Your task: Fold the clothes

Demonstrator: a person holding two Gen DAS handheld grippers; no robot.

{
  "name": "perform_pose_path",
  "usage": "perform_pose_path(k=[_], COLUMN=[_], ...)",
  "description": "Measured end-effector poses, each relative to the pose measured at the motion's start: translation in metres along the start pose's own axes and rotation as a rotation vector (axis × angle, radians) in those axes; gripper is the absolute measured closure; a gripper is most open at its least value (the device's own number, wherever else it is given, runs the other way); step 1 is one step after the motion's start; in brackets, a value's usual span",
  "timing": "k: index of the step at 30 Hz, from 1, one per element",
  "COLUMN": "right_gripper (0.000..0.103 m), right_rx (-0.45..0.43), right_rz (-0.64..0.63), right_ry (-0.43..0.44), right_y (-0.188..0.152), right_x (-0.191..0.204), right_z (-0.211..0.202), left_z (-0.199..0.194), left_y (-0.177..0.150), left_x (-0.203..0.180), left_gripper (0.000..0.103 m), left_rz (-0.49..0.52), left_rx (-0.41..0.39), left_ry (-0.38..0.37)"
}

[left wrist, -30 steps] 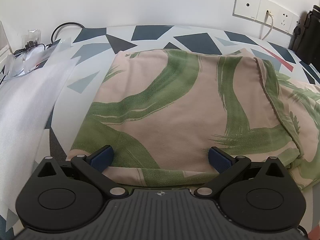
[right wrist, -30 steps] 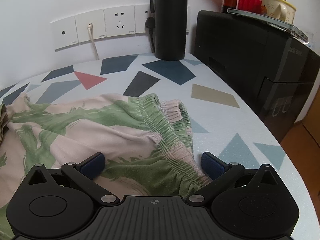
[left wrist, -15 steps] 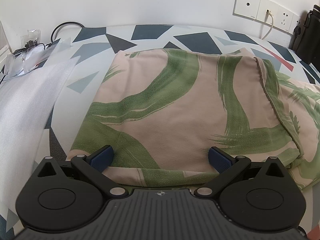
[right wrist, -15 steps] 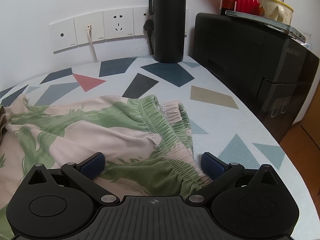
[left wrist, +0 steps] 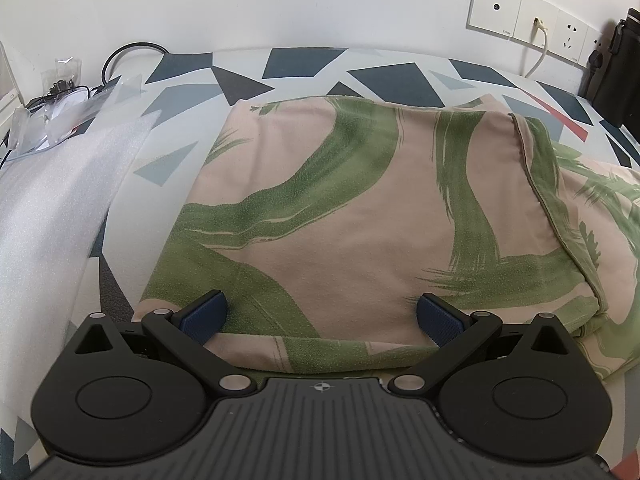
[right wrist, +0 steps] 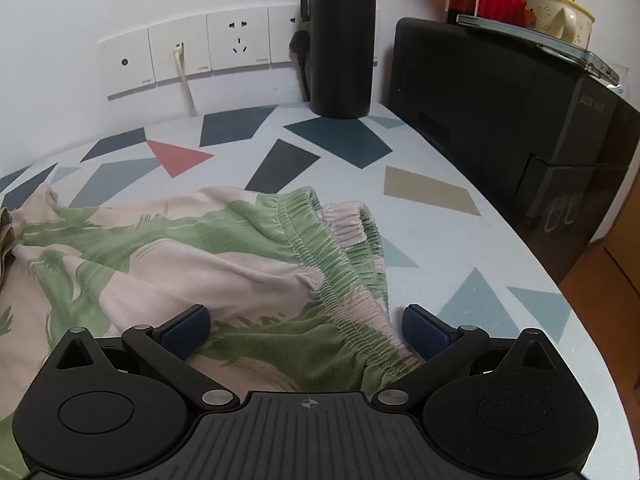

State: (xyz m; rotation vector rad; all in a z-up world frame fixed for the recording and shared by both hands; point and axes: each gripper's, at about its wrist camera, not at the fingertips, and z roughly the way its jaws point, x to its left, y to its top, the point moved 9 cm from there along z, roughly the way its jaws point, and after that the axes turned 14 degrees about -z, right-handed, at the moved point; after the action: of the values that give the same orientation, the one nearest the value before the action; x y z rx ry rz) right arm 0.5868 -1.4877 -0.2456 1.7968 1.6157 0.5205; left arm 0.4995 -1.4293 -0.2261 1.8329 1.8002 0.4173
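White wall with an outlet strip (right wrist: 192,58) runs behind the table (right wrist: 460,248), which has a geometric-print cover. I'll use the strip as reference.

Shorts (left wrist: 360,208) (pink with green brush strokes) lie flat on the table, in front of the strip and toward the near edge. The leg end is already doubled over: a hemmed edge (left wrist: 536,196) crosses the fabric below the strip in the left view. The waistband (right wrist: 340,264) sits bunched and ruffled, below and right of the strip in the right view.

Left gripper (left wrist: 320,316): fingers (left wrist: 204,316) spread wide, nothing between them, low at the near edge of the folded leg section. My read: placed to pinch that near edge or press the fold flat.

Right gripper (right wrist: 306,330): fingers (right wrist: 424,330) likewise apart, straddling the elastic at the near edge, not clamped. Probably staged there because the waistband is the thickest, easiest part to grab, and it's the loose end left to bring over.

Clutter, relative to the strip:
- black bottle (right wrist: 342,36) right in front of its right end, on the table
- black box (right wrist: 504,120) farther right, off the table edge
- white foam sheet (left wrist: 52,208) and cables (left wrist: 120,56) far left of it

Judgement: one fold done, the next needs both jaws closed on fabric first. Risk: the bunched elastic could drag the layer under it if lifted unevenly.
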Motion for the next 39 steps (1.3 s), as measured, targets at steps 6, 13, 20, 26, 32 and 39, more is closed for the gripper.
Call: perform_pose_path(k=[6, 13, 20, 26, 32, 39], right_gripper=[0.001, 0.001, 0.001, 0.002, 0.009, 0.009], right_rx=[0.028, -0.007, 0.009, 0.001, 0.012, -0.003], right_rz=[0.014, 0.048, 0.074, 0.118, 0.223, 0.274], right_ry=[0.01, -0.004, -0.012, 0.009, 0.025, 0.025], right_y=[0.001, 0.008, -0.001, -0.018, -0.035, -0.03], right_x=[0.0, -0.006, -0.007, -0.013, -0.027, -0.032], right_z=[-0.002, -0.017, -0.024, -0.042, -0.053, -0.04], left_z=[0.0, 0.001, 0.0, 0.0, -0.001, -0.001], left_y=[0.0, 0.001, 0.001, 0.0, -0.001, -0.001], left_x=[-0.001, -0.001, -0.001, 0.0, 0.0, 0.0], left_gripper=[0.0, 0.0, 0.0, 0.0, 0.0, 0.0], left_rz=[-0.002, -0.002, 0.0, 0.005, 0.01, 0.02], left_rx=[0.006, 0.012, 0.012, 0.006, -0.004, -0.002], left_ry=[0.005, 0.005, 0.006, 0.0, -0.008, -0.017])
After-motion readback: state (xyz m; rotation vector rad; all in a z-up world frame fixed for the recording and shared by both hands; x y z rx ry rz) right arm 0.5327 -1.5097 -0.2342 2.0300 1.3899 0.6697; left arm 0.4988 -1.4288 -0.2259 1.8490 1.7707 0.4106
